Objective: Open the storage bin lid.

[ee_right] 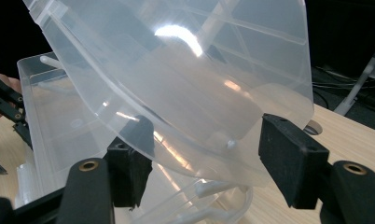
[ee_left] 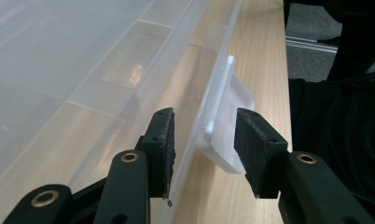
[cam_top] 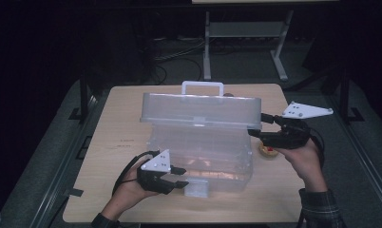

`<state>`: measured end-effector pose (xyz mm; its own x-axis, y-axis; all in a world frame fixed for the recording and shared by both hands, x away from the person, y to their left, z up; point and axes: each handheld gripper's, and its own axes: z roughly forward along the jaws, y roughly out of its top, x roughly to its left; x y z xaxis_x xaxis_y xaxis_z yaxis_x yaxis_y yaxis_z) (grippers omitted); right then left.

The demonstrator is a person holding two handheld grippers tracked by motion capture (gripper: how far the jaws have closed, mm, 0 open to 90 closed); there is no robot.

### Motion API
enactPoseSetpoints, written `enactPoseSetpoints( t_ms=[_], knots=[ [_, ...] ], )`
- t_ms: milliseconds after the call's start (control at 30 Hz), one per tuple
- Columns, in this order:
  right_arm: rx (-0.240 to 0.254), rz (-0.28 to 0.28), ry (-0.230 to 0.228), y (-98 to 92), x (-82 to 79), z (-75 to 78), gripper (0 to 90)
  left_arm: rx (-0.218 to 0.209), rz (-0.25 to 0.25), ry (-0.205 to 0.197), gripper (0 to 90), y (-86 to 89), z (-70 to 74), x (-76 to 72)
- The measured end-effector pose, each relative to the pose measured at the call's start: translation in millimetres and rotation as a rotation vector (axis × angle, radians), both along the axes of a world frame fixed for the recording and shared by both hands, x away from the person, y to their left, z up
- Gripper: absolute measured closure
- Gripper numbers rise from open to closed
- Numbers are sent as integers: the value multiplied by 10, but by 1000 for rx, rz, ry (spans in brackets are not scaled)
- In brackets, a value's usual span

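The clear plastic storage box has its hinged lid raised, right gripper pinching the lid's edge; left gripper, spread, straddles the near latch, unclamped.

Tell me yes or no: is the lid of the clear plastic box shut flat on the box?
No. In the high view the lid stands raised, propped open above the clear plastic box, with the right gripper at its edge.
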<state>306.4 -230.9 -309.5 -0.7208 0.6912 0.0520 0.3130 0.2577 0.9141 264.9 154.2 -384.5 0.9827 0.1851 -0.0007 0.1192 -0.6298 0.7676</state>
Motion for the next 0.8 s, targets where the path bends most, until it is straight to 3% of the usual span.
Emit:
enactPoseSetpoints(
  t_ms=[333,600,800],
  knots=[
    [2,0,3,0,3,3,355,15,11,-5,601,-40,10,-23],
    [-1,-14,1,-2,22,11,377,30,-26,-4,656,-132,25,-87],
    [1,-23,-5,-3,18,20,383,32,-3,-4,692,-134,25,-94]
  ],
)
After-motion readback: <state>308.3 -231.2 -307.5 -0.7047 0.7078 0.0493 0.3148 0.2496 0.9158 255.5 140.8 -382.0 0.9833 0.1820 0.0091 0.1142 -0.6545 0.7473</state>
